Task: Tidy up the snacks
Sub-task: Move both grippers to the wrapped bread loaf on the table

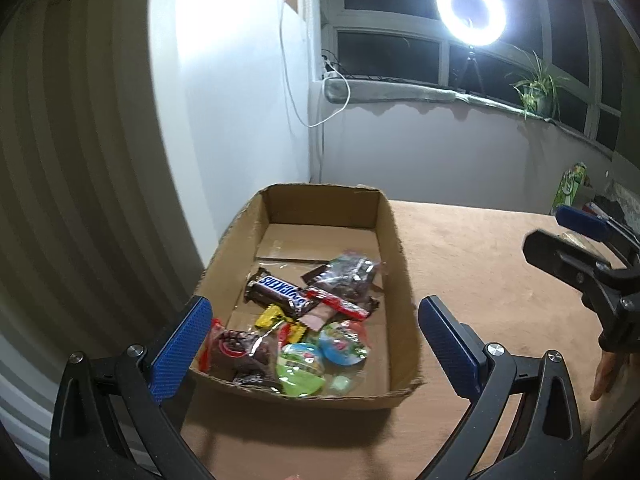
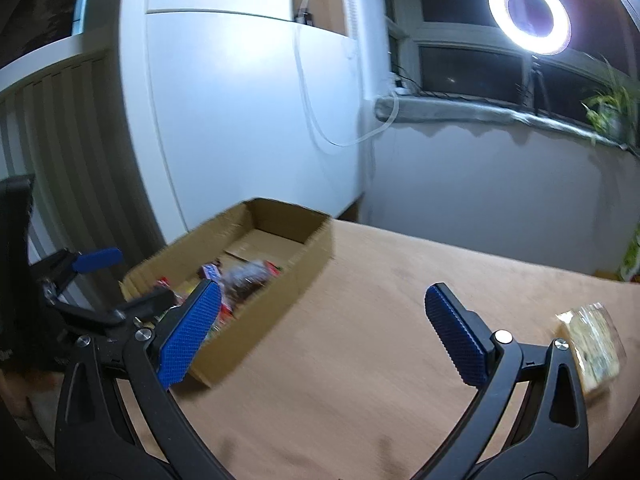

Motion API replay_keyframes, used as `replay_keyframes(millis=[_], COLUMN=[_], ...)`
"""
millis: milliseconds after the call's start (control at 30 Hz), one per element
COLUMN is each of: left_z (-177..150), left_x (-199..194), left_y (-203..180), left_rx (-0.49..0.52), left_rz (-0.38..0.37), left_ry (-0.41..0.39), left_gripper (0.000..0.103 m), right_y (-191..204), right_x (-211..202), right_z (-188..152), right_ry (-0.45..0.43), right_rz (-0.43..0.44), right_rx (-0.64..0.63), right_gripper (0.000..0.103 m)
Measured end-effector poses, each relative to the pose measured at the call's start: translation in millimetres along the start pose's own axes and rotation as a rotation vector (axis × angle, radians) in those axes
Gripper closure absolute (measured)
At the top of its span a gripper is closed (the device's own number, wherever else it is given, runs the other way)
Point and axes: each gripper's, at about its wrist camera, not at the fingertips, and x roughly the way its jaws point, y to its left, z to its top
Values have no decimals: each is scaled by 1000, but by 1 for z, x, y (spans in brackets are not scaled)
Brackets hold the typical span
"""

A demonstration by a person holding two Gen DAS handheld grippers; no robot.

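- Left wrist view: the left gripper (image 1: 316,344) stands spread wide with nothing between its pads, above the near end of the cardboard box (image 1: 402,264).
- Snacks lie heaped in the box's near half; the far half of its floor is bare.
- The Snickers bar (image 1: 280,290) lies flat, its long axis slanting from upper left to lower right across the box.
- Bare tan table (image 1: 480,280) extends right of the box.
- Right wrist view (blurred): the right gripper (image 2: 324,332) is spread, empty, over open tabletop just right of the box.
- A clear snack packet (image 2: 596,344) lies on the table just outside its right finger, long axis running near to far.
- The box sits at the table's left edge.
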Motion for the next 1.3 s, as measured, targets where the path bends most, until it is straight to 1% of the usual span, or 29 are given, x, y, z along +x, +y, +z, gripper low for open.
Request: replay_keyframes(millis=[267,667,833,1000,1200,1233,1300], left_z=[4,12,11,9,5,4,4], left_x=[-11,-28,-33,-31,-22,-20,-14], left_y=[-37,-96,-122,-152,-191,-197,-208], left_rx=[72,191,236,283,328,330,323], left_rz=[-26,-70,-83,-102,-142,-155,-212], left_ry=[-14,-48,-50,-38,-16,-14,-16], left_gripper=[0,0,0,0,0,0,0], right_y=[-42,-98,-127,-161,-205,-212,-223], right_x=[-25,-67,-83,-97,-110,-112,-116], right_z=[-24,-40,-50,-67,-91,-96,-103], right_ry=[18,-24,-38,-32,-11,-6,2], right_rz=[-64,-146,-180,-215,-267,-276,-291], right_rx=[55,124,171,224,295,308,327], right_gripper=[0,0,0,0,0,0,0])
